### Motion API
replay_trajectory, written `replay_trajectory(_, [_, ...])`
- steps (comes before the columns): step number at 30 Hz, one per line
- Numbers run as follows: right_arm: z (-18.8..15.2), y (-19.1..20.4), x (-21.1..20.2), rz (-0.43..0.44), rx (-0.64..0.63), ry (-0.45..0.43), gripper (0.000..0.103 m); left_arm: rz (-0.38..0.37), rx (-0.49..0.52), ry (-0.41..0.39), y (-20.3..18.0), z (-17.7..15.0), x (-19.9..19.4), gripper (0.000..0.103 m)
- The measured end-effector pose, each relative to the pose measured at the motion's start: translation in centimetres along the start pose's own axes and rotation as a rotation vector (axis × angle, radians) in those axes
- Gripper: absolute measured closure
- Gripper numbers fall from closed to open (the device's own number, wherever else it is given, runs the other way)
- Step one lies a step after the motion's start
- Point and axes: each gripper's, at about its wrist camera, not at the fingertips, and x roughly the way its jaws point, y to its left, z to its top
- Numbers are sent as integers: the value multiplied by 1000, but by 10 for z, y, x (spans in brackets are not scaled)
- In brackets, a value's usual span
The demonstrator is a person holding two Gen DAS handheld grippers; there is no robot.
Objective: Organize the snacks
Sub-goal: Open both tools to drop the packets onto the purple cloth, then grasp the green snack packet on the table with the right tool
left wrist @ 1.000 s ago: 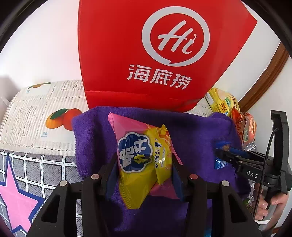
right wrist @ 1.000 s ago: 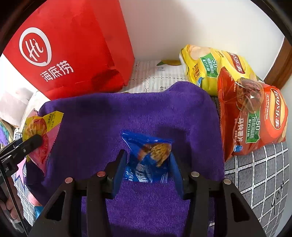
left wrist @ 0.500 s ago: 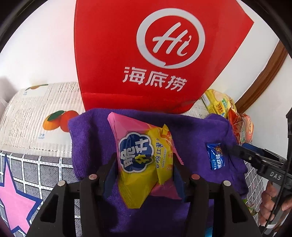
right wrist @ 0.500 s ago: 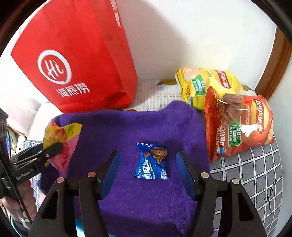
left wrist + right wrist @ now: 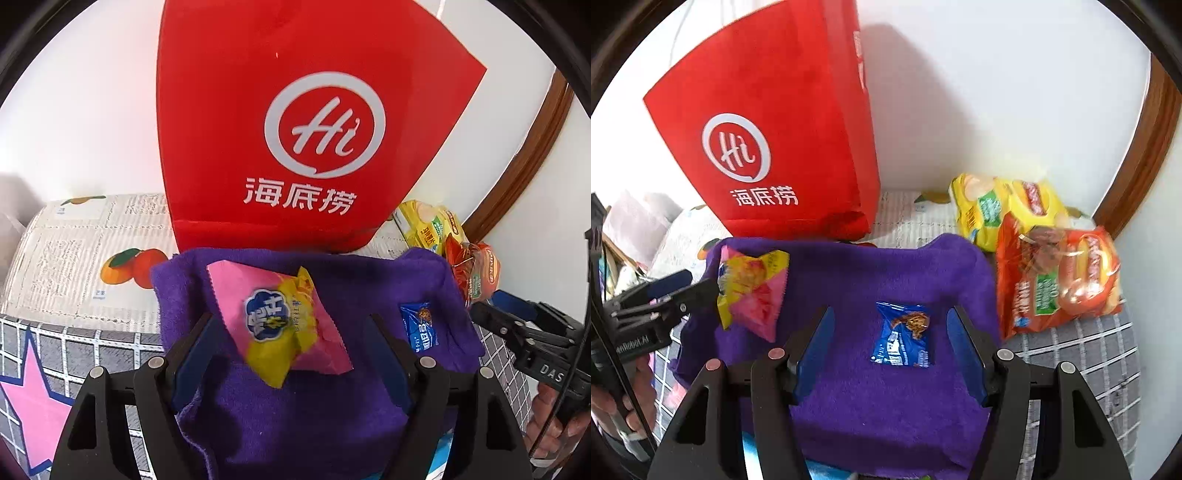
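A pink and yellow snack packet (image 5: pixel 284 321) lies on the purple towel (image 5: pixel 332 424), between the open jaws of my left gripper (image 5: pixel 291 332). It also shows in the right wrist view (image 5: pixel 753 288), in front of the left gripper (image 5: pixel 701 291). A small blue cookie packet (image 5: pixel 903 334) lies on the towel (image 5: pixel 886 406) between the wide-open jaws of my right gripper (image 5: pixel 890 332). In the left wrist view the blue packet (image 5: pixel 421 326) lies to the right, with the right gripper (image 5: pixel 491 314) beside it.
A tall red paper bag (image 5: pixel 295 129) stands behind the towel against the white wall. A yellow chip bag (image 5: pixel 1004 206) and an orange chip bag (image 5: pixel 1056 280) lie at the right. A newspaper with printed oranges (image 5: pixel 92 258) and a checked cloth (image 5: pixel 74 350) lie at the left.
My left gripper has opened and let go of the pink and yellow packet, which now lies loose on the towel. My right gripper let go of the blue packet and drew back.
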Motion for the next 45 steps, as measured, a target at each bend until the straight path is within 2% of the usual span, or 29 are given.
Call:
replay_trajectory(5, [-4,-4,-33,23,29,-58,40,8,8,-34,2,3,-18,24])
replay_trajectory(9, [-21,-14,-47,10,52,-34,40,-10,5,-57,0,4,-30,24])
replay_trajectory(12, [-46,-26,-54,-42,60,-10,40,-33,4,-63,-3,5,-36,24])
replay_trajectory(15, [-72,-39,-58,-58,96,15,40,-61,5,-64,-7,5,-43,24])
replay_trajectory(21, [-123,-53,-62,-23,162,43,40,-80,34,-61,-20,1,-49,24])
replay_trajectory(26, [-152,-41,-62,0,115,62,40,-91,68,-63,-30,-2,-54,24])
replay_trajectory(37, [-155,-24,-17,-13,25,141,40,-88,99,-51,-36,-4,-52,24])
replay_trajectory(39, [-154,-22,-11,-7,13,145,40,-87,96,-49,-34,-4,-51,24])
replay_trajectory(42, [-153,-23,-8,16,18,134,47,-86,92,-48,-33,-4,-50,24])
replay_trajectory(45, [-152,-24,-13,12,23,99,49,-83,95,-46,-33,-4,-50,24])
